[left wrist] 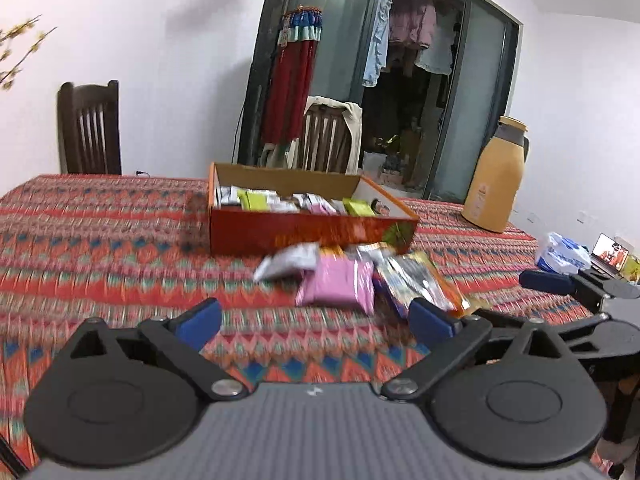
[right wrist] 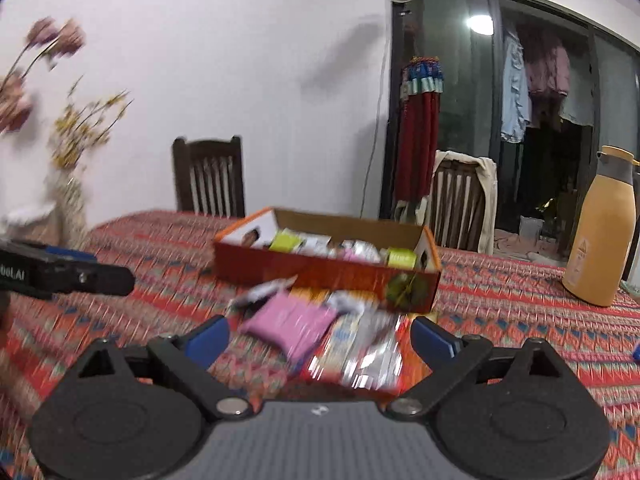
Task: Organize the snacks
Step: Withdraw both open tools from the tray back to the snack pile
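An orange cardboard box stands on the patterned tablecloth with several snack packets inside. In front of it lies a loose pile: a pink packet, a silver-white packet and shiny blue and orange packets. My left gripper is open above the cloth, just short of the pile, with nothing between its blue pads. My right gripper is open too, and the near edge of the pile lies between its pads without touching them. Both views are blurred.
A yellow thermos jug stands at the right of the table. A plastic bag and a laptop lie at the far right. A vase of flowers is at the left. Two wooden chairs stand behind the table.
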Tool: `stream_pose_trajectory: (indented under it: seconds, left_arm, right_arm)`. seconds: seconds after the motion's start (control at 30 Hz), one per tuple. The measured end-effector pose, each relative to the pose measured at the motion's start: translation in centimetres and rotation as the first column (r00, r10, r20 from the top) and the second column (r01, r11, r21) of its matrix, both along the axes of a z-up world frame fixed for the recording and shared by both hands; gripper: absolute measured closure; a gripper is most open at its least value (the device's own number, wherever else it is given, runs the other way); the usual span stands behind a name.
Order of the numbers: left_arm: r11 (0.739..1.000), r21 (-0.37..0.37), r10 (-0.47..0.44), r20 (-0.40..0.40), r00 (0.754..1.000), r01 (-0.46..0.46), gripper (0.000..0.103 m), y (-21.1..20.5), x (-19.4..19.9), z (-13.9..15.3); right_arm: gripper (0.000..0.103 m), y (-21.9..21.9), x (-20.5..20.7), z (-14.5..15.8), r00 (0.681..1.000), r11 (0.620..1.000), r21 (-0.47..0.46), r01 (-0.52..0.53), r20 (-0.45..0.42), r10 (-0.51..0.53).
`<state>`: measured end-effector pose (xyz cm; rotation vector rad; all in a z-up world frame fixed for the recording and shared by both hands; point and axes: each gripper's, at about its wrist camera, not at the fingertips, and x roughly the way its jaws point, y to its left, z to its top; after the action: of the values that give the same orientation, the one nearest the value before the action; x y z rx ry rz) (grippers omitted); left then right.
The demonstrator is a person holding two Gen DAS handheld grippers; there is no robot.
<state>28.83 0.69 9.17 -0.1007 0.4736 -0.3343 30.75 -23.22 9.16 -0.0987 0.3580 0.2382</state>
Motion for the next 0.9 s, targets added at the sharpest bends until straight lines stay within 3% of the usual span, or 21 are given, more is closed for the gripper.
stream_pose_trajectory:
  seconds: [0.13, 0.27, 0.4, 0.67, 0.9]
  left_arm:
    - [0.999, -0.003, 0.034, -0.033, 0.999, -0.034, 0.000, 0.0, -3.5, -2.3]
    - [0.997, 0.015, 0.083, -0.086, 0.993, -0.082, 0.000, 0.0, -5.6, -3.8]
    - [0.991, 0.045, 0.126, -0.075, 0.989, -0.123, 0.000, 0.2, -7.6, -4.5]
    - [0.982, 0.081, 0.179, -0.089, 0.980, -0.172, 0.000, 0.0, -9.7, -4.8]
    - [0.982, 0.100, 0.174, -0.115, 0.978, -0.163, 0.000, -0.6, -8.4, -4.8]
  right_arm:
    - [0.005, 0.3, -4.6, -2.0, 1.000, 1.000, -0.027, -0.005, -0.007, 0.005]
    - [0.005, -0.8, -8.5, -3.9, 1.000, 0.999, 0.051, 0.011, -0.020, -0.010]
    - [0.005, -1.8, -10.7, -5.1, 0.999, 0.996, 0.088, 0.021, -0.037, -0.018]
    - [0.005, -2.6, -13.0, -7.2, 0.994, 0.992, 0.125, 0.019, -0.108, -0.006]
    - [0.005, -3.9, -12.9, -7.5, 0.991, 0.983, 0.166, 0.080, -0.121, -0.060]
